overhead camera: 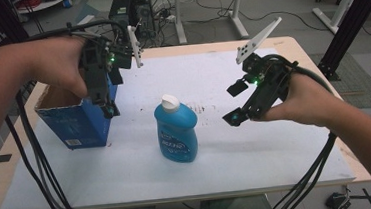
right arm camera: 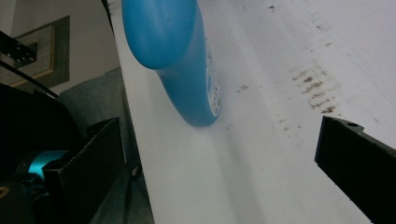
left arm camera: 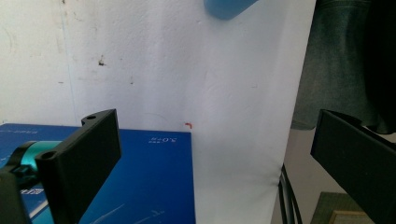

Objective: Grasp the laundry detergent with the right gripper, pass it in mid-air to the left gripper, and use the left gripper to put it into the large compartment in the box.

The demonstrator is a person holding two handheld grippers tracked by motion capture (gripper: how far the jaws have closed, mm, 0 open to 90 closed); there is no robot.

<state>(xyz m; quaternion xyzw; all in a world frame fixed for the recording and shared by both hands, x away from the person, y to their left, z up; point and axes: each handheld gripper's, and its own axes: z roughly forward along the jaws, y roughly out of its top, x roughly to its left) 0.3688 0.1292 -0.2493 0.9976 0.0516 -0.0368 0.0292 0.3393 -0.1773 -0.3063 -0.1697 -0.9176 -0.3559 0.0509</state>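
Observation:
A blue bottle (overhead camera: 176, 130) with a white cap stands upright in the middle of the white mat (overhead camera: 257, 149). An open-topped blue cardboard box (overhead camera: 74, 124) sits at the mat's left edge. My left gripper (overhead camera: 112, 97) hangs open, pointing down, beside the box's right side. In the left gripper view the blue box (left arm camera: 144, 177) lies under the wide-open left gripper (left arm camera: 210, 156) and the bottle's base (left arm camera: 229, 7) peeks in at the top. My right gripper (overhead camera: 234, 102) is open, just right of the bottle and aimed at it. The right gripper view has the bottle (right arm camera: 187, 60) ahead of the empty right gripper (right arm camera: 219, 163).
The mat covers a wooden table (overhead camera: 315, 54). Thick cables (overhead camera: 43, 171) trail from both grippers over the table's front edge. Computer towers (overhead camera: 131, 11) and desk legs stand on the floor beyond. A black frame post (overhead camera: 352, 16) rises at the right.

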